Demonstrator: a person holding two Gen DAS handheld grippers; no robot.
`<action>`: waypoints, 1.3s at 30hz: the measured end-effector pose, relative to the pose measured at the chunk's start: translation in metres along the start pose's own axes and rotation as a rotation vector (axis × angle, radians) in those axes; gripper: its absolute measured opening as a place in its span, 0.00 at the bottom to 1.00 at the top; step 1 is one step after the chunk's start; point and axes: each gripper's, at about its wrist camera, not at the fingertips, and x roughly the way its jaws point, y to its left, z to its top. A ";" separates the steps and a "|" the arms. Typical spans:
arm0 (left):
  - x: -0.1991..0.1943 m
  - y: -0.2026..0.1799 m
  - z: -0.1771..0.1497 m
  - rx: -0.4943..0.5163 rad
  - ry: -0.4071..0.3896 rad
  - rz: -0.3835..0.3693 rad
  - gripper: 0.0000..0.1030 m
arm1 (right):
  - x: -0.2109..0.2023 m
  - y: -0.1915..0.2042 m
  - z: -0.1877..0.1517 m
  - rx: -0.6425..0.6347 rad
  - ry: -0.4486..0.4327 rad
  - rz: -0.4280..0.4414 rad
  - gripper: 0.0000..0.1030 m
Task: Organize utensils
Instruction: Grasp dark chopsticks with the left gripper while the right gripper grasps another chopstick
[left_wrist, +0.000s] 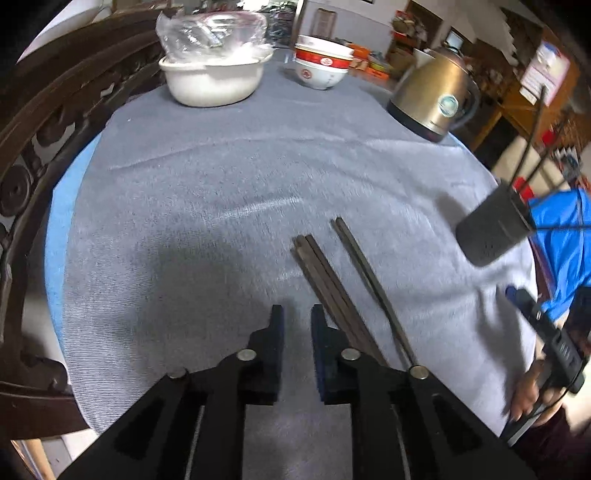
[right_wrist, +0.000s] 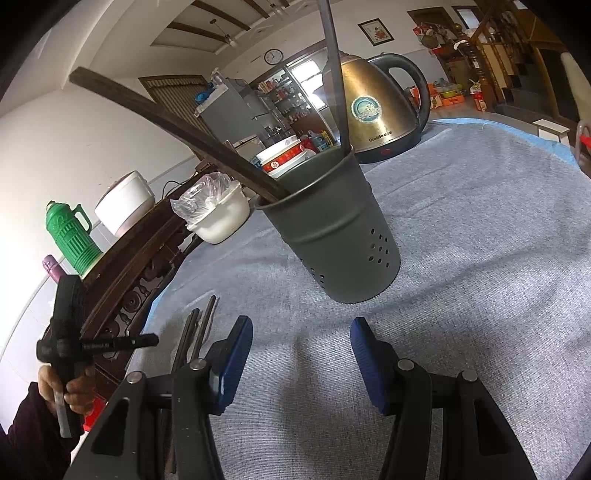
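Several dark chopsticks (left_wrist: 332, 280) lie on the grey cloth, just right of my left gripper (left_wrist: 297, 321). Its jaws stand a small gap apart with nothing between them. The chopsticks also show in the right wrist view (right_wrist: 195, 332), left of my right gripper (right_wrist: 301, 343), which is wide open and empty. A dark grey perforated utensil holder (right_wrist: 332, 229) stands upright in front of the right gripper, with a few chopsticks (right_wrist: 177, 129) leaning in it. The holder shows in the left wrist view (left_wrist: 491, 225) at the right edge.
A gold kettle (left_wrist: 432, 99), stacked red-and-white bowls (left_wrist: 321, 66) and a white pot with a plastic bag (left_wrist: 210, 77) stand at the far side of the round table (left_wrist: 184, 206). A carved wooden chair back (left_wrist: 33, 147) is at left.
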 end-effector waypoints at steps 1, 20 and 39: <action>0.003 0.000 0.002 -0.014 0.006 -0.002 0.25 | 0.000 0.000 0.000 0.000 0.000 0.000 0.57; 0.042 -0.021 0.012 -0.005 0.071 -0.006 0.28 | -0.003 -0.003 0.000 0.009 -0.010 0.022 0.57; 0.040 -0.034 0.013 0.163 0.094 -0.055 0.16 | -0.003 -0.004 0.001 0.013 -0.006 0.004 0.57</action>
